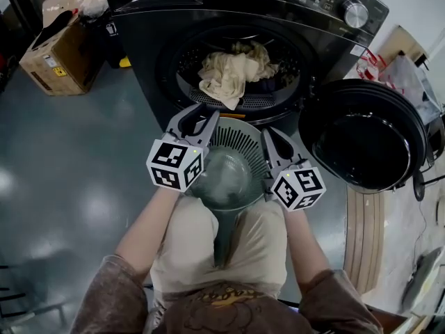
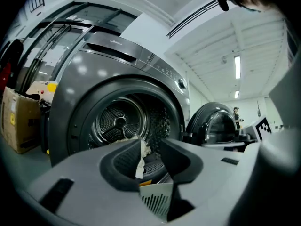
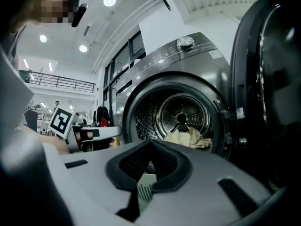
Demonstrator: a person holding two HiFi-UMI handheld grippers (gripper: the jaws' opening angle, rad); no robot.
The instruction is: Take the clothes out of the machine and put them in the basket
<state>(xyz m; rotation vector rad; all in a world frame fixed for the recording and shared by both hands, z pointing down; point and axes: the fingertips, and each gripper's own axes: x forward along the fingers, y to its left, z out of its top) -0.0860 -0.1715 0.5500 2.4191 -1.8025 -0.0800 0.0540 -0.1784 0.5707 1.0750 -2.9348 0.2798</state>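
A pile of beige clothes [image 1: 233, 72] lies at the front of the dark machine's [image 1: 208, 2] open drum, partly hanging over the lip. The clothes [image 3: 188, 138] show again in the right gripper view, and a bit of them [image 2: 141, 158] shows between the left jaws' tips. The grey slatted basket [image 1: 241, 139] stands on the floor just below the drum opening, in front of the person. My left gripper [image 1: 204, 115] hovers over the basket's left rim, open a little, nothing in it. My right gripper [image 1: 268, 135] is over the right rim, shut and empty. Both point level at the drum.
The machine's round door [image 1: 365, 134] hangs open to the right, close to the right gripper. A cardboard box [image 1: 59, 54] sits on the grey floor at the far left. Bags [image 1: 396, 72] lie behind the door. The person's knees are under the basket's near edge.
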